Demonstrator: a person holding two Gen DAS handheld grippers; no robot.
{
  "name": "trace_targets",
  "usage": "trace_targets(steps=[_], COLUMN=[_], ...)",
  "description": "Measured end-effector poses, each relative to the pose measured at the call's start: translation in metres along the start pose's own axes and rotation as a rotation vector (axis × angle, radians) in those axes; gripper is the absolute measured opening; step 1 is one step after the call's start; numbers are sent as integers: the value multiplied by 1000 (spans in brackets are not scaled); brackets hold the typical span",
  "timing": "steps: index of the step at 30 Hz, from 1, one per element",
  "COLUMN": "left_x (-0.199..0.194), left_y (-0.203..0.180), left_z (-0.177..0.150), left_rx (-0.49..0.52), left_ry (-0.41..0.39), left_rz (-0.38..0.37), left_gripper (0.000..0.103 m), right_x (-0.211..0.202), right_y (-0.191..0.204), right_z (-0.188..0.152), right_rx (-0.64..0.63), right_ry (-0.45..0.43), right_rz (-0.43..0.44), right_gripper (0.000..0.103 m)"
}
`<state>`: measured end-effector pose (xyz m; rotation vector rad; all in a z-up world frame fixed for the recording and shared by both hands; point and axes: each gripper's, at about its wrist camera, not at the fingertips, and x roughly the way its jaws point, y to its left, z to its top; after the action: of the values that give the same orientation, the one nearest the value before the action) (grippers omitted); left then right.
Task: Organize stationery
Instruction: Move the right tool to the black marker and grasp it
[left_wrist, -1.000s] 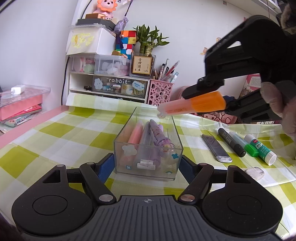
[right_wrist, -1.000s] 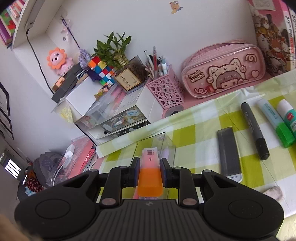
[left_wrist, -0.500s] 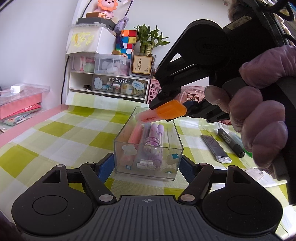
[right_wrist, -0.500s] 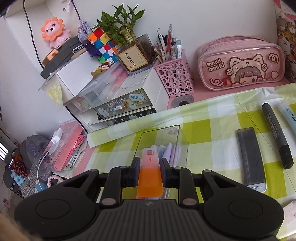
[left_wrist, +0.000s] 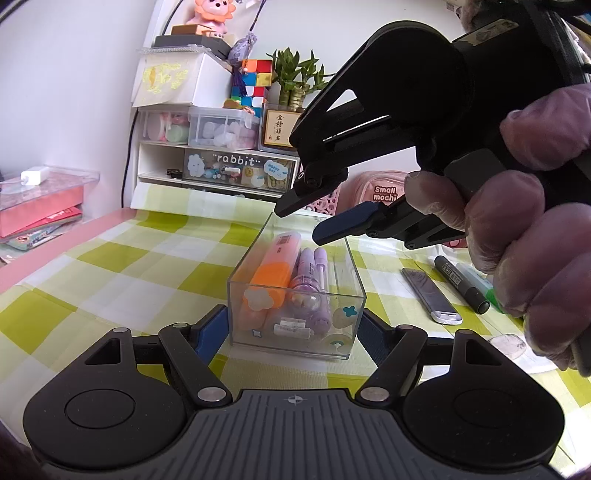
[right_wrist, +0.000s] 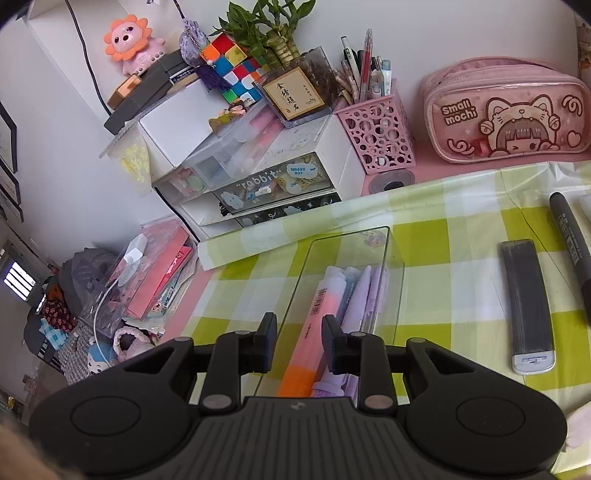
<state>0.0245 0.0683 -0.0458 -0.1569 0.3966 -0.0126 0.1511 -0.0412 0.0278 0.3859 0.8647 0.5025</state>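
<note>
- Lower left of the left wrist view: the left gripper (left_wrist: 295, 325) sits low on the table, its jaws clenched on the near end of the clear rectangular plastic box (left_wrist: 295, 317), blue pads touching both side walls.
- Centre of that view: the orange-and-pink highlighter (left_wrist: 271, 269) now lies inside the box along its left wall, resting on the other pens, just beside the lilac pens (left_wrist: 314, 280).
- Upper right: the right gripper (left_wrist: 314, 218), held in a gloved hand (left_wrist: 524, 236), hovers above the box's far end. Its jaws have just been opening and stand released, nothing between them.
- In the right wrist view, the right gripper (right_wrist: 299, 345) shows both pads clear of the highlighter (right_wrist: 314, 332), which lies below them in the box (right_wrist: 384, 258).
- Right of the box, on the green-and-white checked tablecloth (left_wrist: 122, 273): a flat dark grey case (left_wrist: 430, 295), then a black marker (left_wrist: 461, 284), apart from the box.
</note>
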Motion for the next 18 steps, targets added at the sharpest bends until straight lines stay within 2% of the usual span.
trace_targets(steps=[12, 13, 15, 18], left_x=[0, 1, 1, 0], left_y=[-2, -2, -2, -1], left_z=[0, 0, 0, 0], left_rx=[7, 7, 7, 5], left_ry=[1, 1, 0, -2], left_rz=[4, 5, 5, 5], left_gripper=[74, 74, 74, 74], right_x=[-43, -47, -58, -73], right_y=[-23, -28, -37, -55], right_z=[-11, -13, -18, -21], right_rx=[-6, -1, -4, -7], right_ry=[-110, -120, -145, -176], right_rz=[-31, -42, -79, -149], right_gripper=[48, 49, 58, 62])
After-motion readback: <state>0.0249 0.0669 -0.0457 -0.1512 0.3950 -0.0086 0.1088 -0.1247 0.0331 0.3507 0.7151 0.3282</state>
